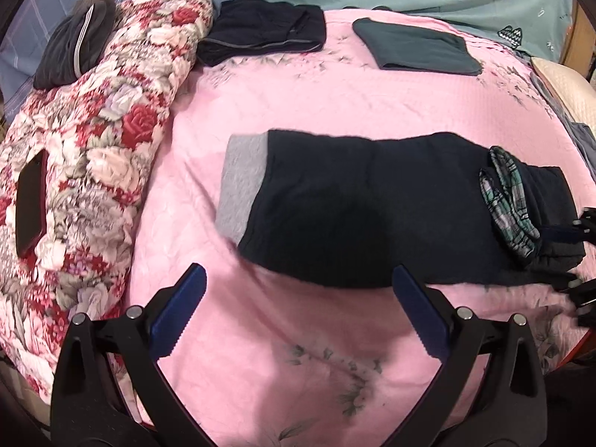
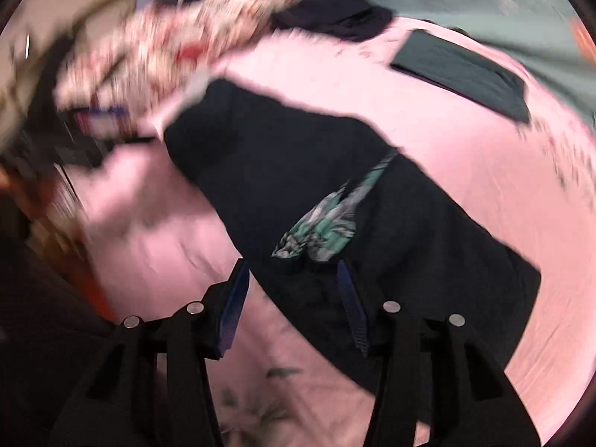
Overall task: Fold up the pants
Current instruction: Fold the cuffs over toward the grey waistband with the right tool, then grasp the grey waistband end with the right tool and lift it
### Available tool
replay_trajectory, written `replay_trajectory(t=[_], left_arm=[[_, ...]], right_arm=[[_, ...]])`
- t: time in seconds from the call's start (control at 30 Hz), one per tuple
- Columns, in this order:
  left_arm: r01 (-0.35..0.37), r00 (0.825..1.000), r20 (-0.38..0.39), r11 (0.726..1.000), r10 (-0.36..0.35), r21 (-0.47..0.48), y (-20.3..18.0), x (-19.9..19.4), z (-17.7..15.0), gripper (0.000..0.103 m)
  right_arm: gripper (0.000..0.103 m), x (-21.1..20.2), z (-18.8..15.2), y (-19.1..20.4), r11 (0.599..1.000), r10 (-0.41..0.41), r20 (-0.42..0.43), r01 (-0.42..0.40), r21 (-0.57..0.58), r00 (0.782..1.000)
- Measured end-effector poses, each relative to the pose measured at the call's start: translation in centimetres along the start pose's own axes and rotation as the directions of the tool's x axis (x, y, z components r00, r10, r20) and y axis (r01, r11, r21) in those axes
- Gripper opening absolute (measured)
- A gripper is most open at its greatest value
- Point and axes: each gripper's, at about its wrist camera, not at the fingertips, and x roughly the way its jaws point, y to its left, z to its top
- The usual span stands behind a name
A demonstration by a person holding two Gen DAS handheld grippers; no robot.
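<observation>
Left wrist | pants point(image 1: 372, 216): 1 | folded garments point(image 1: 417, 50): 2 | phone point(image 1: 31, 203): 1

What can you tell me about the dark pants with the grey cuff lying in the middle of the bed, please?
The dark pants are navy, of soft knit-looking fabric, folded into a long band lying flat across the pink bedspread. One end has a wide grey cuff; the other shows a green plaid lining turned out at the waist. The left tool hovers open at their near edge, not touching. The right tool is open over the waist end, gripping nothing.
</observation>
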Motion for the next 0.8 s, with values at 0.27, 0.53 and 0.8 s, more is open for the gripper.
replay_trajectory(t=[0.27,0.53,0.8], left_arm=[[0.073,0.997,-0.012,0.997,-0.073,0.022,-3.0,1.1,0.5,0.101],[0.075,0.997,-0.015,0.997,-0.075,0.028,-3.4,0.9,0.0,0.101],[0.057,0.998,-0.023,0.998,-0.058,-0.021,-2.0,0.8,-0.5,0.101]], right_arm=[[0.040,-0.9,0.0,-2.2,0.993,0.031,0.029,-0.034,0.117,0.999],[0.007,3.7,-0.1,-0.8,0.999,-0.019,-0.076,0.023,0.043,0.997],[0.006,2.9,-0.6,1.3,0.998,-0.023,-0.097,0.017,-0.065,0.995]])
